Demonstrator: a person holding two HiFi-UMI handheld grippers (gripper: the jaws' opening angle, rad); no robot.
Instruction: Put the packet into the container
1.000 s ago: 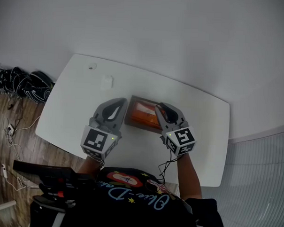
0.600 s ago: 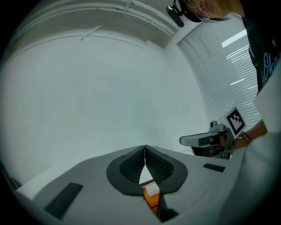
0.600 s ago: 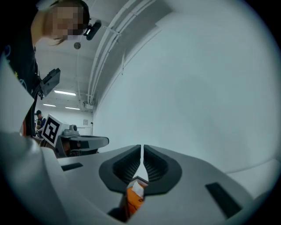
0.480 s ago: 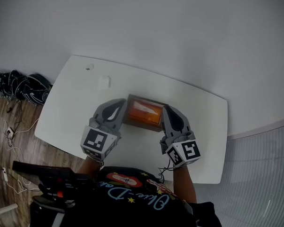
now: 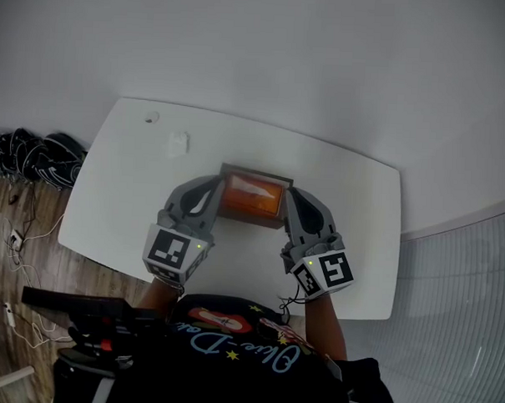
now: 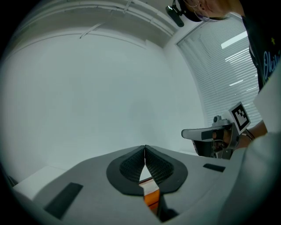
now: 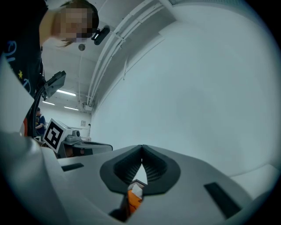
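Note:
A brown open container (image 5: 252,171) sits on the white table (image 5: 119,191), and the orange packet (image 5: 251,198) lies flat inside it. My left gripper (image 5: 213,186) is at the container's left end, my right gripper (image 5: 289,195) at its right end. In the left gripper view the pads (image 6: 131,167) meet at the tips (image 6: 145,149); a strip of the orange packet (image 6: 151,197) shows through the gap beneath. The right gripper view shows the same: tips (image 7: 142,149) closed together, nothing pinched, a corner of the container (image 7: 138,184) and the orange packet (image 7: 132,200) below.
A small white object (image 5: 178,143) and a small round mark (image 5: 151,116) lie on the table's far left. Dark cables (image 5: 33,155) are heaped on the wooden floor left of the table. The table's right edge (image 5: 397,244) borders a pale floor.
The right gripper has drawn back from over the packet to the container's right end and its jaws have come together. The left gripper has stayed by the left end.

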